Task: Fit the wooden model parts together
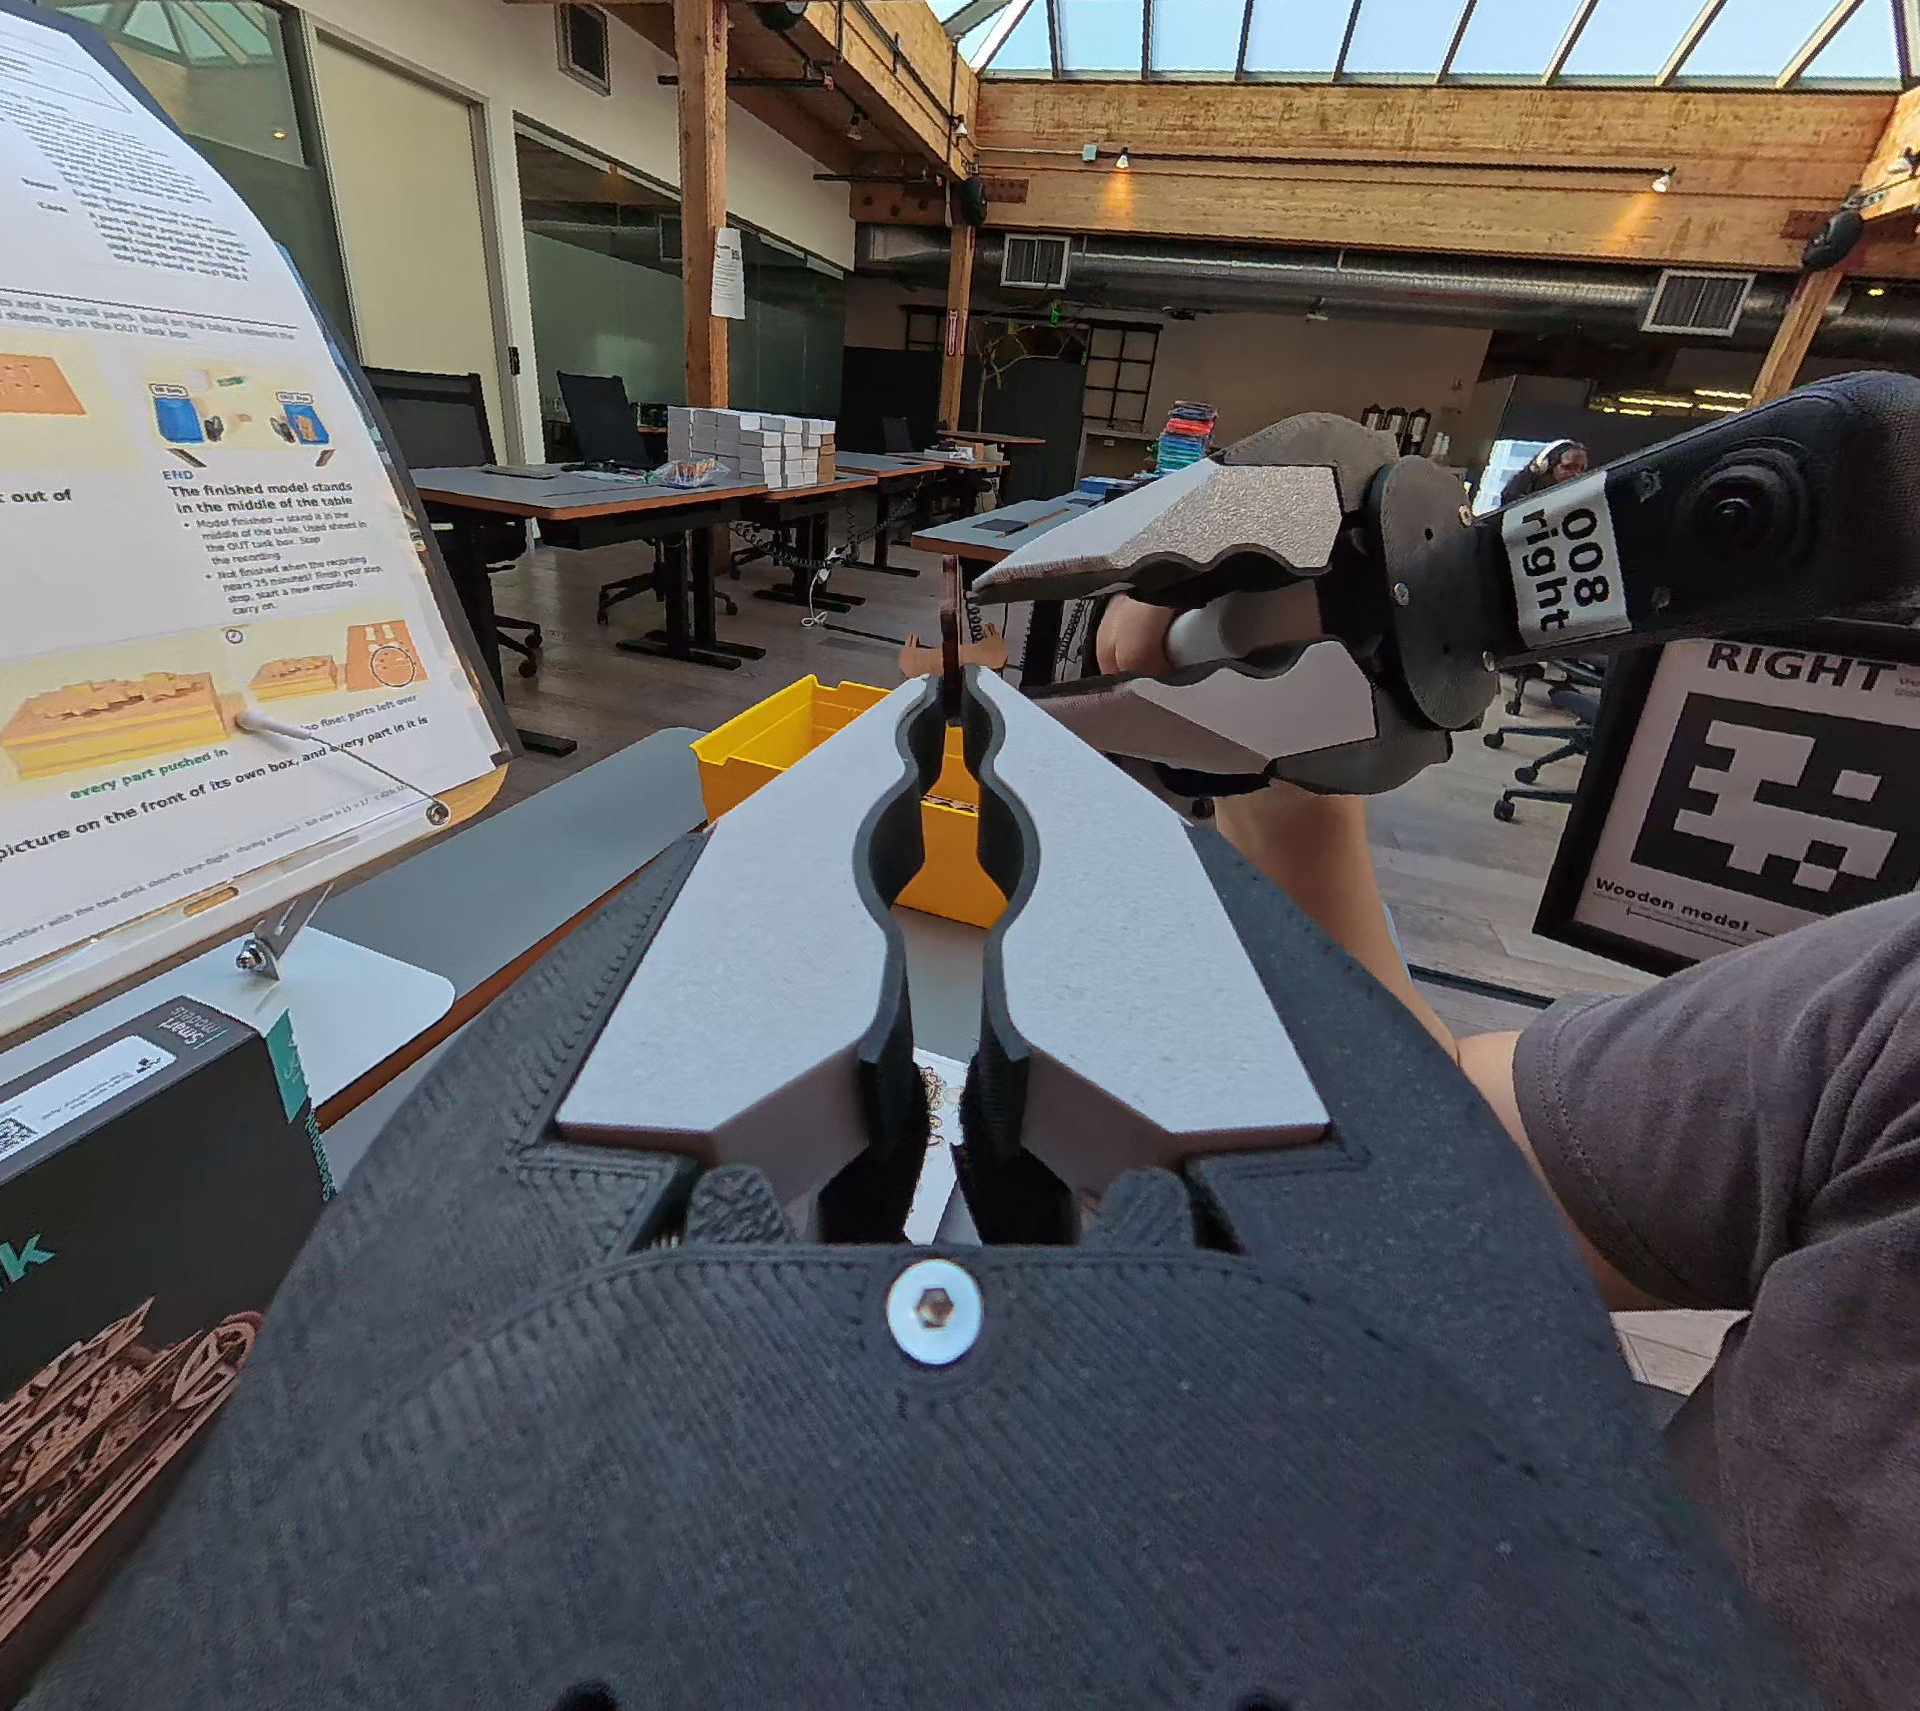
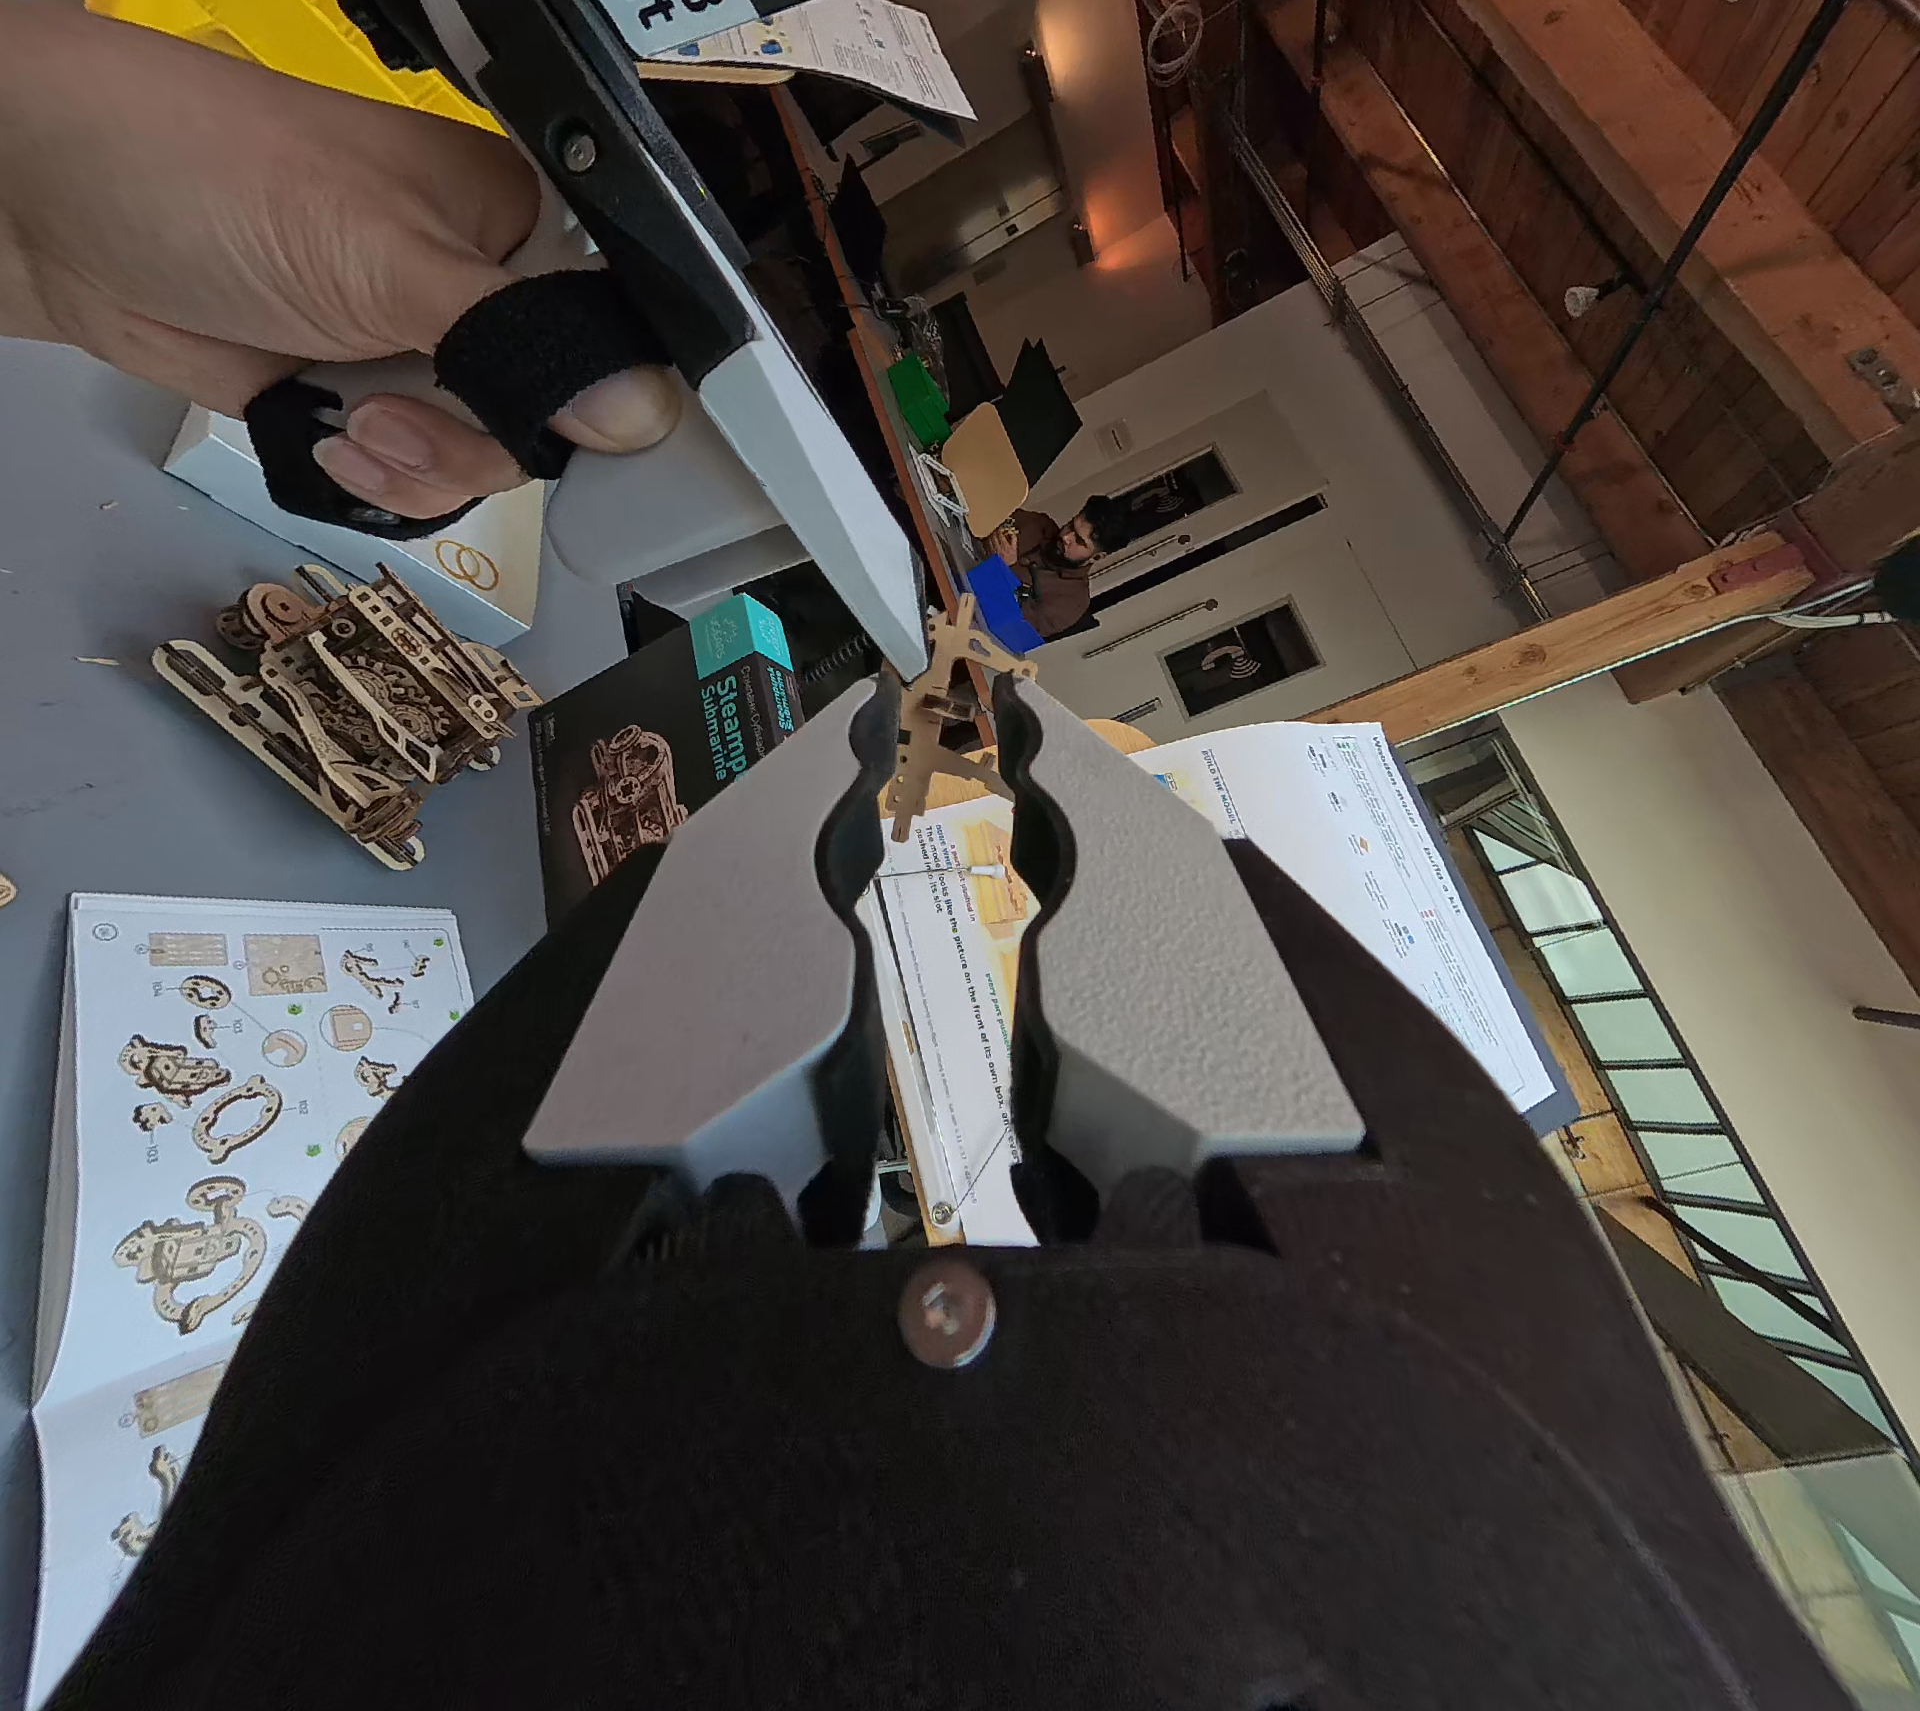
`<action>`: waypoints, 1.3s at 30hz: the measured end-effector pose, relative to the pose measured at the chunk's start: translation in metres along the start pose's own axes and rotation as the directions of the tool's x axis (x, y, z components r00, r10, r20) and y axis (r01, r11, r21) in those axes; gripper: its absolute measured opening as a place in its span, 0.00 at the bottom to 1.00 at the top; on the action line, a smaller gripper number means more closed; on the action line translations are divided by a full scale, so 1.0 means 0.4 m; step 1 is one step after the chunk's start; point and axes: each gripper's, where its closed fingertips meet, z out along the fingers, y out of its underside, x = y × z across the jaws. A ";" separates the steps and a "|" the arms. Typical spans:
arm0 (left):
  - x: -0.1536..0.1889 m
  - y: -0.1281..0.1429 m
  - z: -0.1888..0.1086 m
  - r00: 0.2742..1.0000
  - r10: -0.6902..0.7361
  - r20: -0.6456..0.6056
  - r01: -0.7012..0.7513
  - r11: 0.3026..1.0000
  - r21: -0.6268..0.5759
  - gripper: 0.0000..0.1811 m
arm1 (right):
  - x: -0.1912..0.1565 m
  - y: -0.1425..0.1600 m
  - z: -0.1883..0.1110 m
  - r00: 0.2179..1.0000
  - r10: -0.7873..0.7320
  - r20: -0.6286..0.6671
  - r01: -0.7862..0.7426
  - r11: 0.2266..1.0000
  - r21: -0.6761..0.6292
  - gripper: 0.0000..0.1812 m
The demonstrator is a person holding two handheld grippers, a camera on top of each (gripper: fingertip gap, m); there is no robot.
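Observation:
A small flat wooden part [image 1: 950, 614] with cut-outs and arms is held up in the air above the table. My left gripper [image 1: 951, 691] is shut on it at the fingertips. In the right wrist view the same part [image 2: 935, 742] hangs from the left gripper [image 2: 914, 662], which comes in from the upper left. My right gripper [image 2: 948, 700] is partly open, and its jaws stand on either side of the part without clamping it. It reaches in from the right in the left wrist view [image 1: 1006, 648]. A partly built wooden model [image 2: 343, 705] lies on the grey table [image 2: 94, 768].
An open assembly booklet [image 2: 239, 1090] and a black kit box [image 2: 665, 757] lie near the model. A yellow bin [image 1: 790, 747] stands behind. An instruction sheet on a stand [image 1: 187, 466] is at the left, a framed marker sign [image 1: 1745, 788] at the right. A white box [image 2: 436, 560] lies on the table. Left and right tips are no more than a few centimetres apart.

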 end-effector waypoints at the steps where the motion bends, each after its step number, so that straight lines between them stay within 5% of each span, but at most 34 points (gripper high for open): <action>1: 0.000 0.000 0.000 1.000 0.000 0.000 0.000 1.000 -0.001 0.00 | 0.001 -0.001 -0.001 1.000 0.012 0.004 -0.012 1.000 0.004 0.09; 17: 0.004 -0.005 -0.001 1.000 0.013 0.003 -0.013 1.000 0.008 0.00 | 0.001 -0.001 0.001 0.995 0.091 0.035 -0.091 0.996 0.014 0.07; 39: 0.018 -0.012 -0.002 0.999 0.043 -0.007 -0.043 0.999 0.025 0.00 | -0.001 -0.005 -0.009 1.000 0.009 0.011 -0.009 1.000 0.012 0.04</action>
